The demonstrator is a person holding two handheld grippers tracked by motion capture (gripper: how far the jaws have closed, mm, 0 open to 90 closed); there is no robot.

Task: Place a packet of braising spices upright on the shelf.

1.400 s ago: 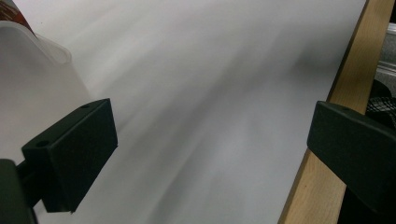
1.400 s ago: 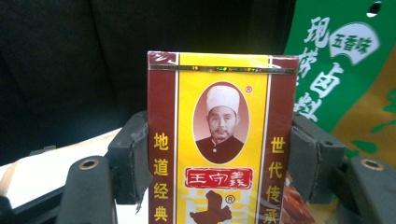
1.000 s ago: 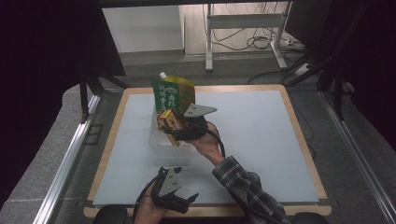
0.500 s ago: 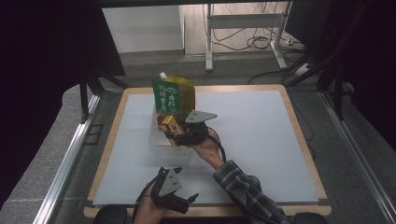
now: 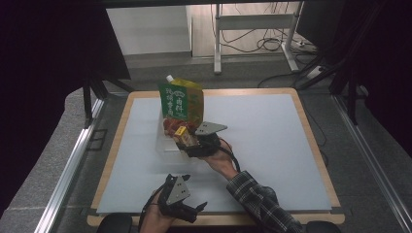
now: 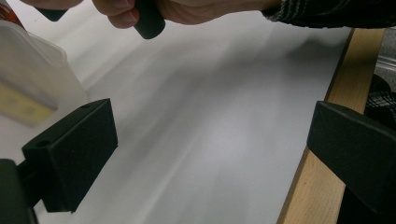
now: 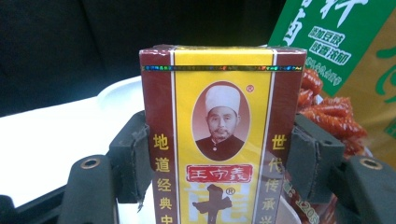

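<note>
The right gripper (image 7: 219, 154) has its jaws clamped on the two narrow sides of a small maroon-and-yellow cardboard box (image 7: 222, 140) printed with a portrait and Chinese characters. It holds the box upright over a clear, shallow plastic tray (image 5: 167, 143) that sits on the white tabletop (image 5: 272, 145) nearer its far-left corner than its middle. A tall green-and-yellow stand-up pouch with a white spout (image 5: 180, 102) already stands in the tray at its far side.

The step in hand looks like setting the box into the tray. To do it well, keep the box level and lower it straight down into the free part of the tray on the near side of the pouch. Avoid nudging the pouch, which looks easy to tip. Let go only once the box's base rests flat on the tray floor.

The left gripper (image 5: 177, 201) rests by the near edge of the tabletop with its jaws wide apart and nothing between them.

The right gripper view gives the grip itself: both pads flat on the box, the print facing the camera, and the pouch (image 7: 336, 51) close behind at the right with red printing on it. The high view gives the layout: where tray, pouch and both grippers sit on the tabletop. The left gripper view adds the tray's near wall (image 6: 32, 88) and the wooden border (image 6: 322, 140).
</note>
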